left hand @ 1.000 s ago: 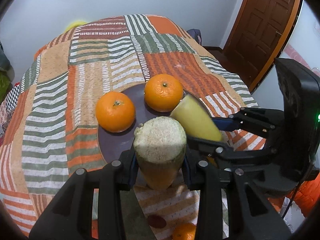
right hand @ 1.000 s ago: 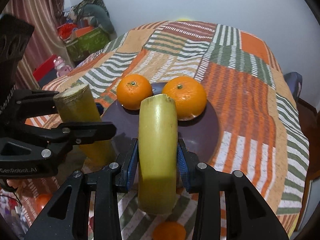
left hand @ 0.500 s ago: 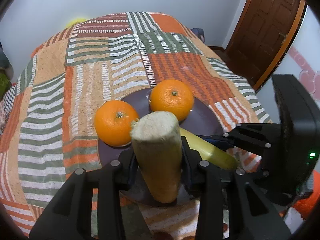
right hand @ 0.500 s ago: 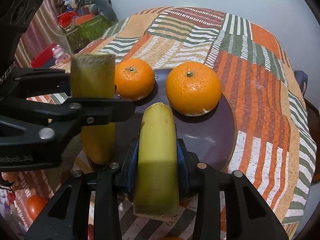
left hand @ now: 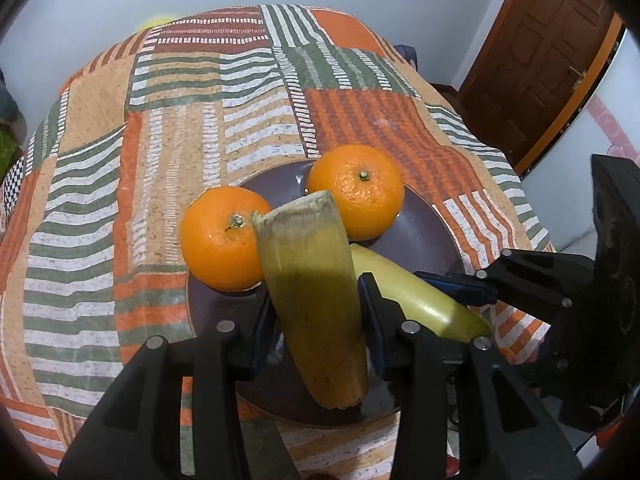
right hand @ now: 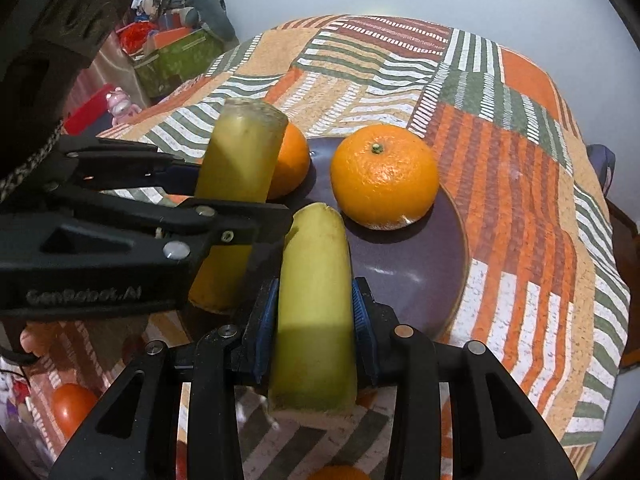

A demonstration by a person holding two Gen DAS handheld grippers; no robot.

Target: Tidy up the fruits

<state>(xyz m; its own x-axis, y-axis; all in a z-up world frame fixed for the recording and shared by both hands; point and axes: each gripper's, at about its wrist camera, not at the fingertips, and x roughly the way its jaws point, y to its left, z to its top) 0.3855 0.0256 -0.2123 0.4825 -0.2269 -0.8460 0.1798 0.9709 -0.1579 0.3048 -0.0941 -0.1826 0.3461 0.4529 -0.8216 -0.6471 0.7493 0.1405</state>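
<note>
Seen across the round, dark purple, glossy plate, the left gripper is pinching the left cane piece between its blue ribbed pads. This is a stubby yellow-green cylinder with a pale, fibrous cut top. It is leaning toward the plate's far side while its lower end is resting on the plate's near part.

Behind it, two oranges are sitting on the plate's far half, both round, pebbled and shiny. The left orange is hanging slightly over the plate's left rim and the right orange is lying near its far rim.

On the plate's right side, the right gripper is clamping the right cane piece, smoother and paler. Its tip is pointing at the plate's middle and its cut base is sticking out past the near rim. I cannot tell whether it is touching the plate.

That is making two cane pieces and two oranges at the plate. The two grippers are crowding the plate's near side, close together, and only a bare patch on the plate's right half is staying open.

A woven patchwork tablecloth of orange, green and white stripes is spreading out beyond every rim. A loose orange is lying off the plate's near rim.
</note>
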